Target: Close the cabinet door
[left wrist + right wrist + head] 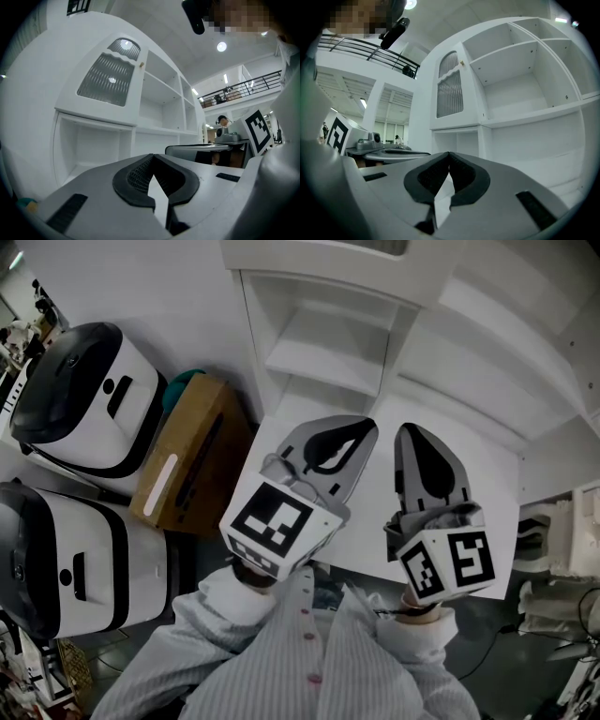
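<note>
Your left gripper [152,157] has its dark ribbed jaws pressed tip to tip with nothing between them, and your right gripper [449,153] is closed the same way, also empty. Both point level at the tall white shelved cabinet [534,115]. Its white door with the arched ribbed glass pane [450,89] sits high on the cabinet's left, flush with the front.

A white-and-black machine [75,395] sits with a second machine [66,559] below it in the head view. A brown cardboard box [187,460] lies just beside them (teal thing [180,383] at its far end).
</note>
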Tool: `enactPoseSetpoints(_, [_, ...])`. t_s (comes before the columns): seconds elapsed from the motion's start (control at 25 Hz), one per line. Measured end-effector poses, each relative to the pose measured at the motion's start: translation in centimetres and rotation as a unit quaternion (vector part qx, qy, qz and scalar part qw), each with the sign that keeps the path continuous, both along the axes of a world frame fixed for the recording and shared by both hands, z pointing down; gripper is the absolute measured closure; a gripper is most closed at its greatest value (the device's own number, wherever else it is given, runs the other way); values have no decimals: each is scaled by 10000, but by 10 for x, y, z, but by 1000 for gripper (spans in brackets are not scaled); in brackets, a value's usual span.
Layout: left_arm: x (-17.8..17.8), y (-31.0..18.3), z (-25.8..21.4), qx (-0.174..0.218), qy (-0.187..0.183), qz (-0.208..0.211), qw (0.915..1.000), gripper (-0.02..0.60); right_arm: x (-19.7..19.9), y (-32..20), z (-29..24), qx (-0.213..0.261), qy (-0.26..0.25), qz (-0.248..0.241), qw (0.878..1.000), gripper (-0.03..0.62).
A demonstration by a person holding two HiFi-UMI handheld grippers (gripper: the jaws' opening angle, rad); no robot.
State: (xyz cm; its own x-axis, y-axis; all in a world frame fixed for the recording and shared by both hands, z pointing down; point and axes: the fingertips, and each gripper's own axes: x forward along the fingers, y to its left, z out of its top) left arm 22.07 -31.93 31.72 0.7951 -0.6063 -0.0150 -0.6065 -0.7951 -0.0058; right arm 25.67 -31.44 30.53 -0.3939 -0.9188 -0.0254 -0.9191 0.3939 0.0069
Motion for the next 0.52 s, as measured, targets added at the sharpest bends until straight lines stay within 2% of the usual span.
enactPoseSetpoints(0.32, [8,-6,-4,88,-243,203,9995,572,6,-2,0,-8,6,66,10000,582])
enactPoseSetpoints(0.52, [27,-10,-11,184,-85,472,9987,572,22,-2,-6,16,205,228,9995,582])
